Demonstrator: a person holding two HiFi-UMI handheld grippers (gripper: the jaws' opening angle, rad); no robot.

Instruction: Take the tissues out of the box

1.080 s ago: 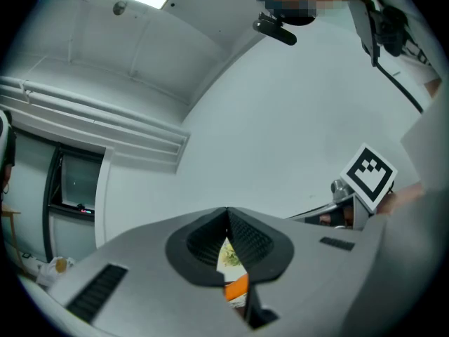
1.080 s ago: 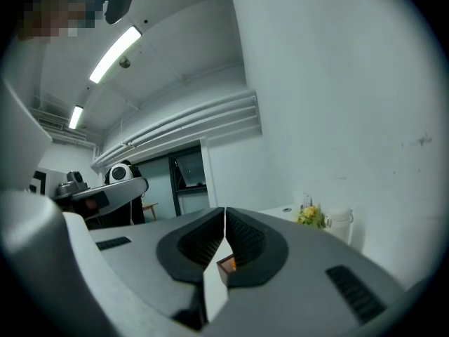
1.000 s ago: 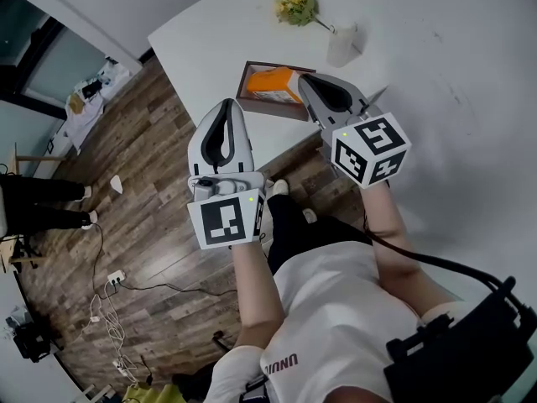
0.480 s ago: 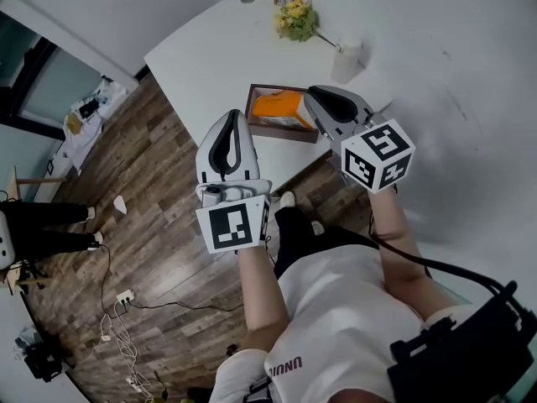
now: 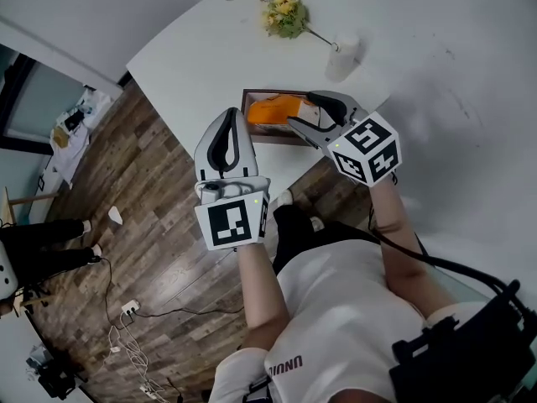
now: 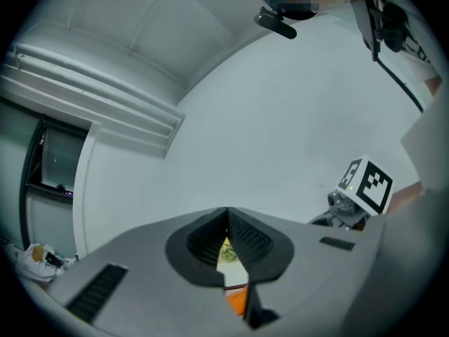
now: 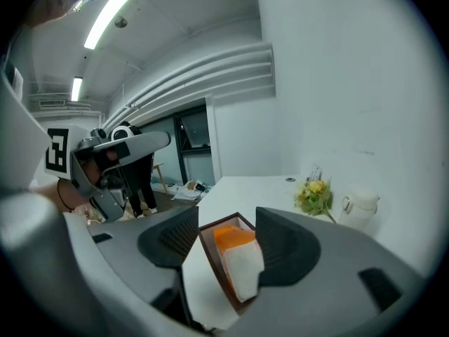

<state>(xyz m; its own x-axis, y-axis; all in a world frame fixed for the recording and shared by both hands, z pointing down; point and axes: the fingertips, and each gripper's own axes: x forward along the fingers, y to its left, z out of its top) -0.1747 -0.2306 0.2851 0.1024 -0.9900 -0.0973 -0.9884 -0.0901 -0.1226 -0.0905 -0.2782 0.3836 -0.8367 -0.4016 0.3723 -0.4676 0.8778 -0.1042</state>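
Observation:
A dark brown box (image 5: 268, 133) sits near the white table's front edge with an orange tissue pack (image 5: 273, 109) inside. In the right gripper view a white tissue (image 7: 244, 269) sticks out of the orange pack (image 7: 233, 236). My right gripper (image 5: 299, 110) hangs tilted down over the box. Its jaws have just been opening and stand wide; the pack shows in the gap (image 7: 226, 220) and the pads touch nothing. My left gripper (image 5: 228, 114) is to the left of the box, over the table edge, shut and empty (image 6: 228, 213).
Yellow flowers (image 5: 285, 15) and a white jug (image 5: 342, 53) stand farther back on the table (image 5: 201, 49). The wooden floor at the left holds cables (image 5: 117, 317), and a person's legs (image 5: 42, 242) are there. A white wall lies to the right.
The right gripper's jaws were shut and now stand open; it has dropped and tipped down over the box. The left gripper has slid a little forward toward the table edge.

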